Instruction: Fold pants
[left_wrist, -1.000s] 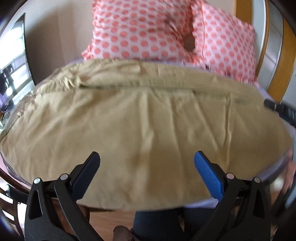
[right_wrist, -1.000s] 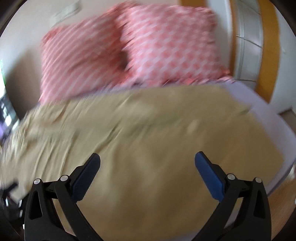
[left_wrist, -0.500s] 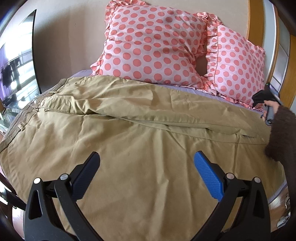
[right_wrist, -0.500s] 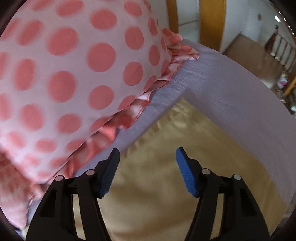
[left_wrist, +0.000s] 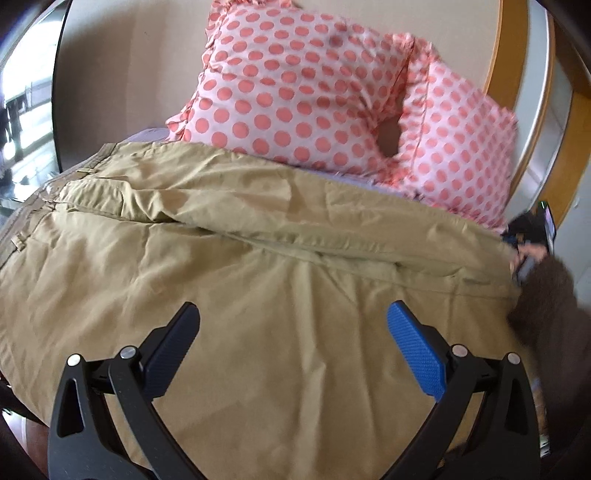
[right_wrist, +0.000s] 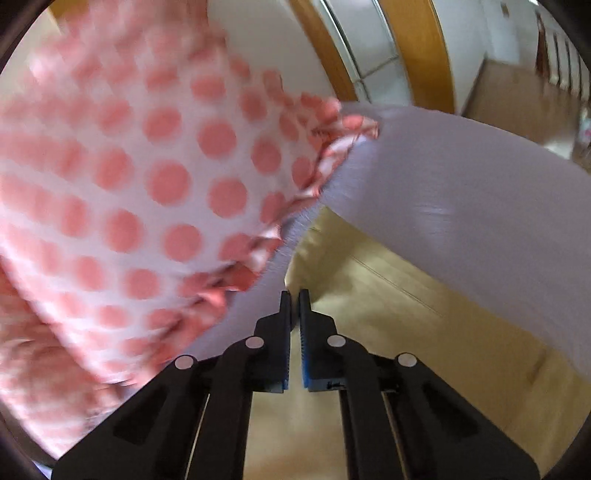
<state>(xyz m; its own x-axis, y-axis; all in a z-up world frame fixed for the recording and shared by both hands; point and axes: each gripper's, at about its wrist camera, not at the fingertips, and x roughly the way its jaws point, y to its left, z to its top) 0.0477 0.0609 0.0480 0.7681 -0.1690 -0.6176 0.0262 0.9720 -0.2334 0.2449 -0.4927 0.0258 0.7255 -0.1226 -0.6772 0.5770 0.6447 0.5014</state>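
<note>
Tan pants (left_wrist: 236, 266) lie spread across the bed, waistband at the left, legs running to the right. My left gripper (left_wrist: 293, 325) hovers open and empty above the near leg. My right gripper (right_wrist: 294, 301) is shut at the far hem corner of the pants (right_wrist: 388, 306), beside the pillow; the jaws are pressed together on the fabric edge. In the left wrist view the right gripper (left_wrist: 532, 240) and the brown-sleeved arm (left_wrist: 546, 306) show at the far right end of the upper leg.
Two pink polka-dot pillows (left_wrist: 303, 85) (right_wrist: 122, 184) stand against the wall behind the pants. A lilac bed sheet (right_wrist: 461, 192) shows past the hem. A wooden door frame (left_wrist: 509, 48) is at the right.
My right gripper has closed from open onto the pants' far hem corner. The left gripper has stayed open over the near leg, shifting slightly.
</note>
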